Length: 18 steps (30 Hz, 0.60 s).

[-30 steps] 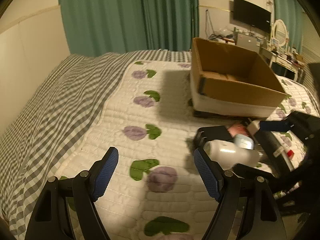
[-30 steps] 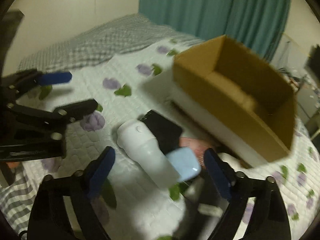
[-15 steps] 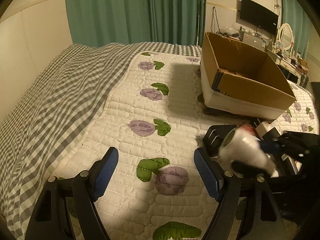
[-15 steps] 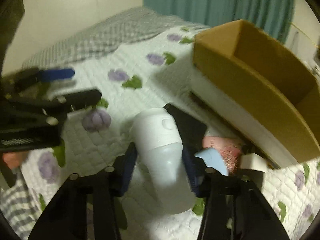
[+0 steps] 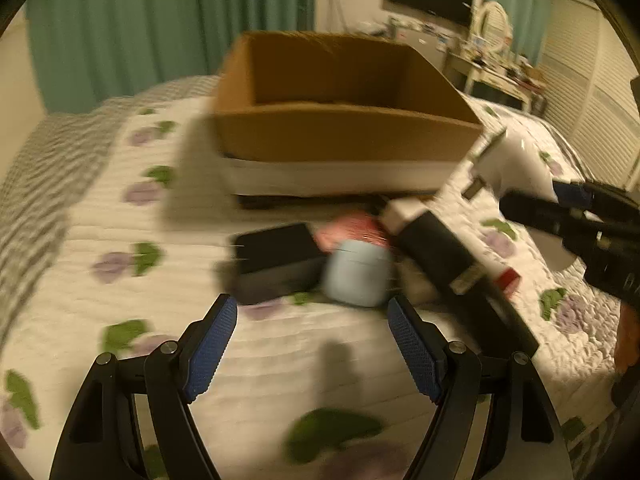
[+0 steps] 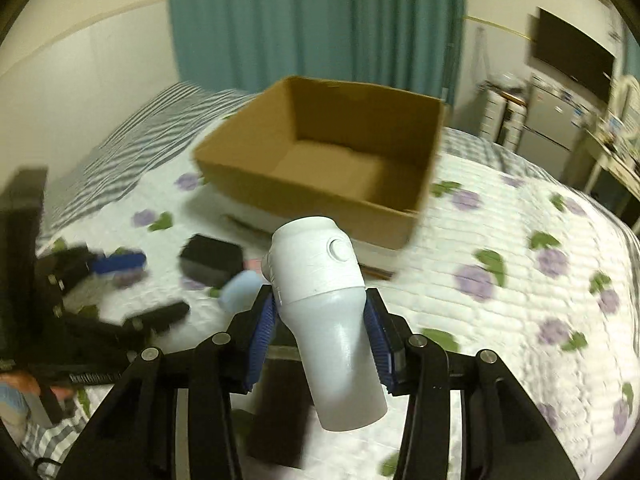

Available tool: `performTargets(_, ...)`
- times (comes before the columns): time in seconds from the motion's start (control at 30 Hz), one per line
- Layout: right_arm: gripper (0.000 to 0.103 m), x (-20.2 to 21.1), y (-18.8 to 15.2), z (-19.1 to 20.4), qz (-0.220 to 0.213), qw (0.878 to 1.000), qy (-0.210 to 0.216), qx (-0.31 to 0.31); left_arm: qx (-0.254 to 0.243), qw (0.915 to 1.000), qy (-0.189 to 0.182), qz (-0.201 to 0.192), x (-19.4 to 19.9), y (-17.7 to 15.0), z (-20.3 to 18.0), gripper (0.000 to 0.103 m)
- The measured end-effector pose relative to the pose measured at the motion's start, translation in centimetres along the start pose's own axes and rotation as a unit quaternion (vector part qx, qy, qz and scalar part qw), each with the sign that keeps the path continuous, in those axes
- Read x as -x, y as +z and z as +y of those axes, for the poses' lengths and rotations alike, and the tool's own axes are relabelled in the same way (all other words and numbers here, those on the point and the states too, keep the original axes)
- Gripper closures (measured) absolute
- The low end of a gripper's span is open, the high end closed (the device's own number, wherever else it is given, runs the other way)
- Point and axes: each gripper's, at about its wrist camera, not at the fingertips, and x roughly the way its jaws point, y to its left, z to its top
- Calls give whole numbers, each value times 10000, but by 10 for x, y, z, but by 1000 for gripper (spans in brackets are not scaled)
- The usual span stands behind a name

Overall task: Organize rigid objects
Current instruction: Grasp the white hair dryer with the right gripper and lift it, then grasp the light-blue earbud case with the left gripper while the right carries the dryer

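A bed with a floral quilt carries an open cardboard box whose inside looks empty, so the sorting seems barely begun. On the quilt in front of the box lie a long black box, a black case, a pink item and a pale blue case, all yet to be packed. The right tongs are clenched around a white bottle-shaped device, held in the air near the box's front wall. The left tongs are spread wide, holding nothing, above the quilt just short of the blue case
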Motion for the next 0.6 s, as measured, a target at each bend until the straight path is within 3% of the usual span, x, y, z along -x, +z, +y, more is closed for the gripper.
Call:
performTargets(0.13, 59, -6, -1, -13, 1, 9998, 55, -203, -55, 9996, -215, 184, -27, 5, -13, 25)
performTargets(0.3, 59, -9, -8, -23, -23, 9993, 216, -313, -55, 9990, -116, 428, -59, 12, -19, 26)
performTargets(0.4, 59, -13, -8, -28, -8, 9988, 283, -411, -56, 9991, -124, 392, -67, 19, -21, 26)
performTargets(0.53, 59, -16, -9, -29, 55, 9987, 269, -423, -450, 9985, 107, 296, -73, 27, -37, 27)
performTargets(0.57, 59, -15, -10, -29, 49, 9988, 261, -415, -484, 9982, 96, 347, -75, 29, -38, 29)
performTargets(0.6, 59, -15, -10, -28, 41, 9989, 248, -407, -479, 9980, 6, 416, -77, 28, -39, 45)
